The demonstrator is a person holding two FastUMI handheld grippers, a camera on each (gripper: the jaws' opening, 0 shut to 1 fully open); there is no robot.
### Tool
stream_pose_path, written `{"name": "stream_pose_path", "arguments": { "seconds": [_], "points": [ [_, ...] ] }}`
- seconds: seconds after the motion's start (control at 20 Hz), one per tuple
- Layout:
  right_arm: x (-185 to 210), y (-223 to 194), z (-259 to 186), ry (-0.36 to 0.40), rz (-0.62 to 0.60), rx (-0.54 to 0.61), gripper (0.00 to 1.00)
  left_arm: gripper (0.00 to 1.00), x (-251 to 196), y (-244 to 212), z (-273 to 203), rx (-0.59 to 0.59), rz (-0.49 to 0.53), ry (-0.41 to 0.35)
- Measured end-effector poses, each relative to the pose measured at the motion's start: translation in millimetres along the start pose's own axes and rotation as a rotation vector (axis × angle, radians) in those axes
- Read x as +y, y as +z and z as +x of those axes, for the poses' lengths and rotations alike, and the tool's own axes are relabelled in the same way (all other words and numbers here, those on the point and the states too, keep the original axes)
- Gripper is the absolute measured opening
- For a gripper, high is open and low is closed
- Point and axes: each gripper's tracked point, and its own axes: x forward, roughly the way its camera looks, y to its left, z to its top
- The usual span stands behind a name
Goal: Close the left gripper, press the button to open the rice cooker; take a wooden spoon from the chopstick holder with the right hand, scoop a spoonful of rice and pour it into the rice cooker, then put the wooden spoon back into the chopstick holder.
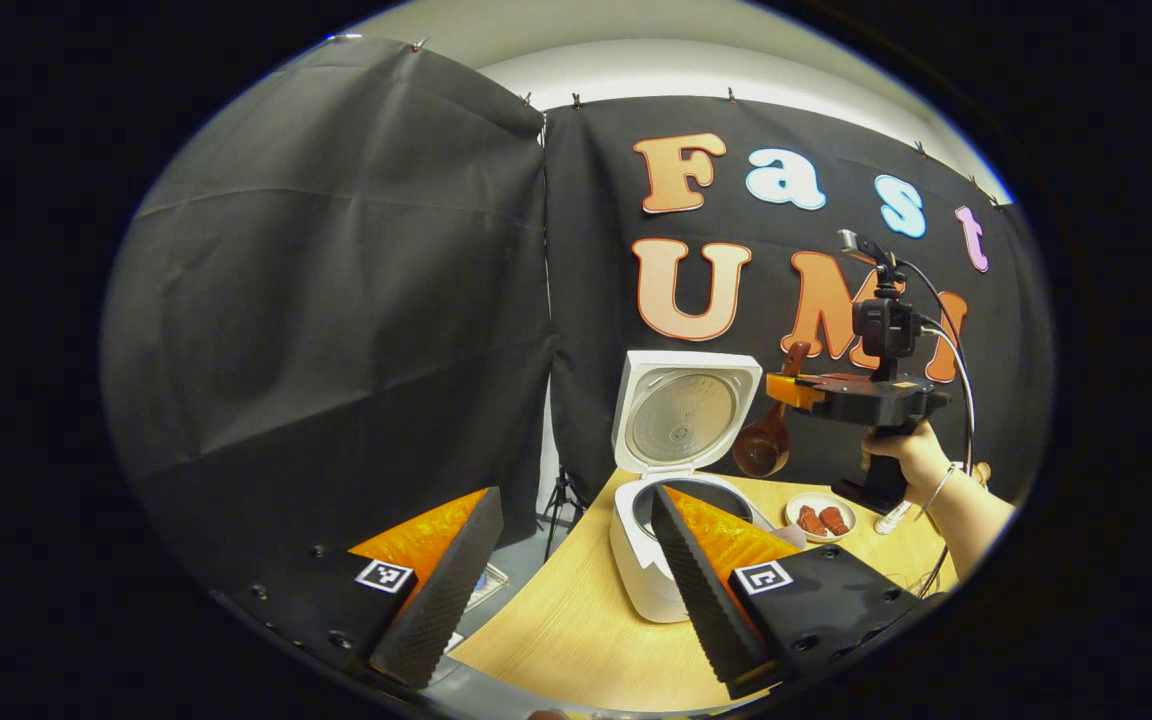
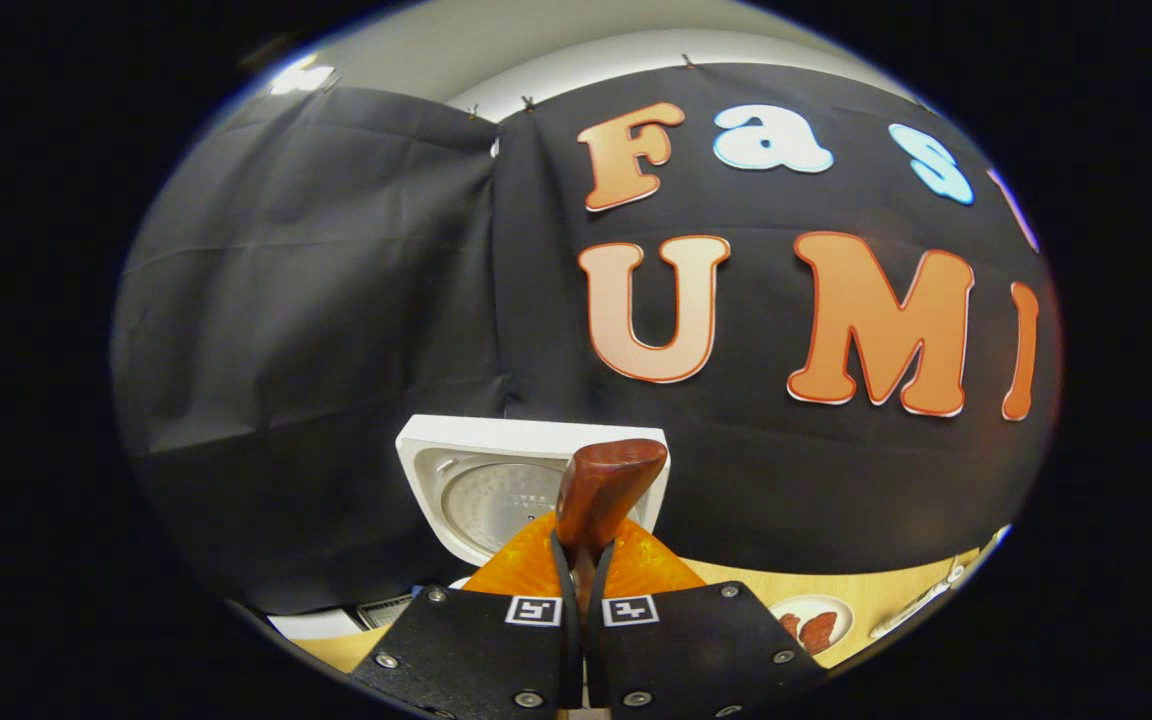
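The right gripper (image 2: pixel 584 560) pinches the spoon (image 2: pixel 601 490) above the open cooker (image 1: pixel 671 480), near a plate (image 1: pixel 820 517), while the left gripper (image 1: pixel 576 560) is spread wide.

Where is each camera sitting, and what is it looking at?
Left gripper view: rides on the left gripper, facing the open rice cooker on the table; its own spread fingers show, and farther off the hand holding the right gripper.
Right gripper view: rides on the right gripper, facing the booth wall; its fingers pinch the wooden spoon.
Both show the cooker's raised lid, the spoon and a small plate.
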Motion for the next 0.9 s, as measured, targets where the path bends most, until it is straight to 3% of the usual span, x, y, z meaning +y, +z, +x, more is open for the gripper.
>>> {"name": "stream_pose_path", "arguments": {
  "seconds": [0.15,0.4,0.9],
  "points": [
    [-23.7,2.8,-11.5,-0.020,0.170,0.018,0.01,1.00,-8.4,5.8,0.7,-0.008,-0.016,-0.026],
    [-92.4,9.9,-58.7,-0.107,0.307,-0.011,0.01,1.00,-21.7,16.9,6.8,-0.029,-0.038,-0.056],
    [-254.8,-29.3,-211.5,-0.406,0.396,-0.042,0.01,1.00,-62.2,31.3,14.5,-0.053,-0.036,-0.122]
  ]
}}
